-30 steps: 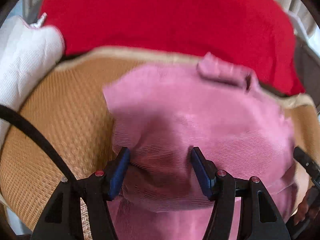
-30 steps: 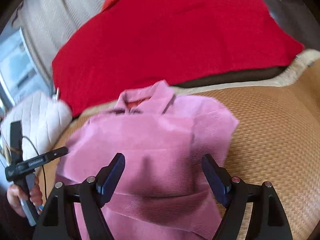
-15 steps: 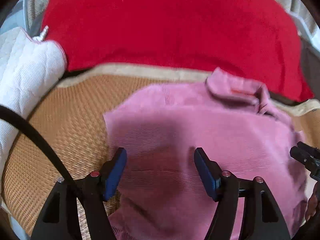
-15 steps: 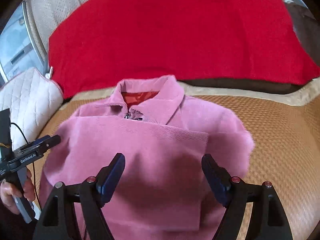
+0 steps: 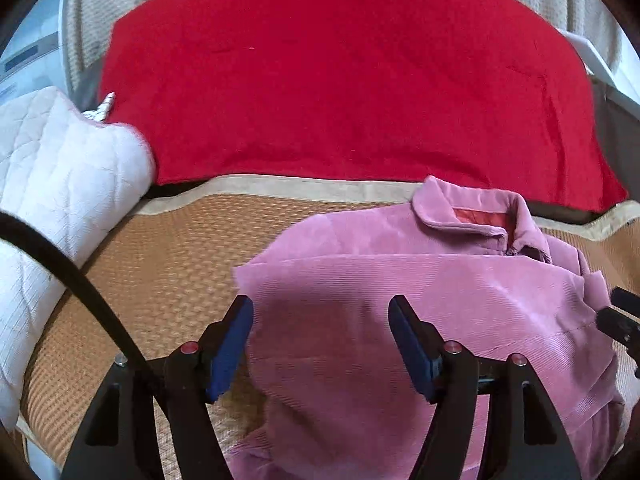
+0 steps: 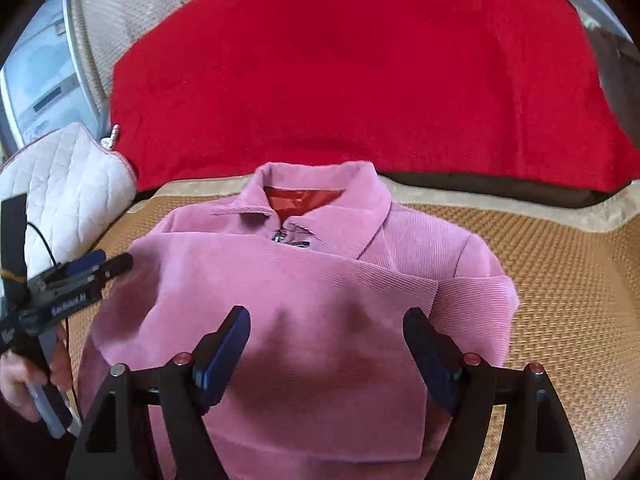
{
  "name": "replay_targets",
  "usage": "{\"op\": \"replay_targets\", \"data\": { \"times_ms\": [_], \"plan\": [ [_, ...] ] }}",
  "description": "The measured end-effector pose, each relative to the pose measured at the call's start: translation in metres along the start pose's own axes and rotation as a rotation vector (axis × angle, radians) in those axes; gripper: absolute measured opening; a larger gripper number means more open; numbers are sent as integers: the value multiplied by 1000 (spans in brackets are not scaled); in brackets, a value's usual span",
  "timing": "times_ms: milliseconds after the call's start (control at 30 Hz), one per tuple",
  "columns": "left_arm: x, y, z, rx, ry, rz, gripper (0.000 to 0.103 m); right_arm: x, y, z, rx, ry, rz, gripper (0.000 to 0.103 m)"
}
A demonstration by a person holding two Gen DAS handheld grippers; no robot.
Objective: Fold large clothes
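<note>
Pink jacket (image 6: 304,320) lay folded on woven mat (image 6: 560,300), collar toward red blanket (image 6: 360,80), sleeves tucked across chest for compact bundle. Left tongs (image 5: 320,344) and right tongs (image 6: 326,352) hovered above it, jaws apart, gripping nothing; probably freed for next fold. Quilted white cushion (image 5: 60,168) sat beside mat.

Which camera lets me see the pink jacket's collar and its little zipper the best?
The right wrist view. There the pink jacket faces the camera, so the whole collar, its red lining and the zipper pull show. The left wrist view sees the collar from the side at the picture's right; the zipper is barely visible.
</note>
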State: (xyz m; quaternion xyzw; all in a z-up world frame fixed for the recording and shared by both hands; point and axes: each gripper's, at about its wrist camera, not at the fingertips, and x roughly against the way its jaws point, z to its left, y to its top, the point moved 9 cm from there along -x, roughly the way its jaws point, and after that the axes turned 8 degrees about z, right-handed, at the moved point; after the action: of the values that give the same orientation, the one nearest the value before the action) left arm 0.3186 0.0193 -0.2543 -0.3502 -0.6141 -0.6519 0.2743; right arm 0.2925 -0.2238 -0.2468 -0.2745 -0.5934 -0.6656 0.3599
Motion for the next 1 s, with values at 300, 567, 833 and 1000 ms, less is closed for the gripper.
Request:
{"op": "replay_targets", "data": {
  "times_ms": [300, 567, 833, 1000],
  "plan": [
    [34, -6, 10, 24, -10, -58, 71, 43, -16, 40, 170, -87, -102, 82],
    [32, -9, 0, -17, -14, -59, 71, 55, -18, 59, 240, -121, -141, 82],
    [26, -10, -8, -28, -31, -41, 71, 50, -18, 61, 261, -145, -135, 82],
    [21, -13, -17, -53, -31, -23, 71, 42, -20, 57, 254, -152, -114, 82]
  ]
}}
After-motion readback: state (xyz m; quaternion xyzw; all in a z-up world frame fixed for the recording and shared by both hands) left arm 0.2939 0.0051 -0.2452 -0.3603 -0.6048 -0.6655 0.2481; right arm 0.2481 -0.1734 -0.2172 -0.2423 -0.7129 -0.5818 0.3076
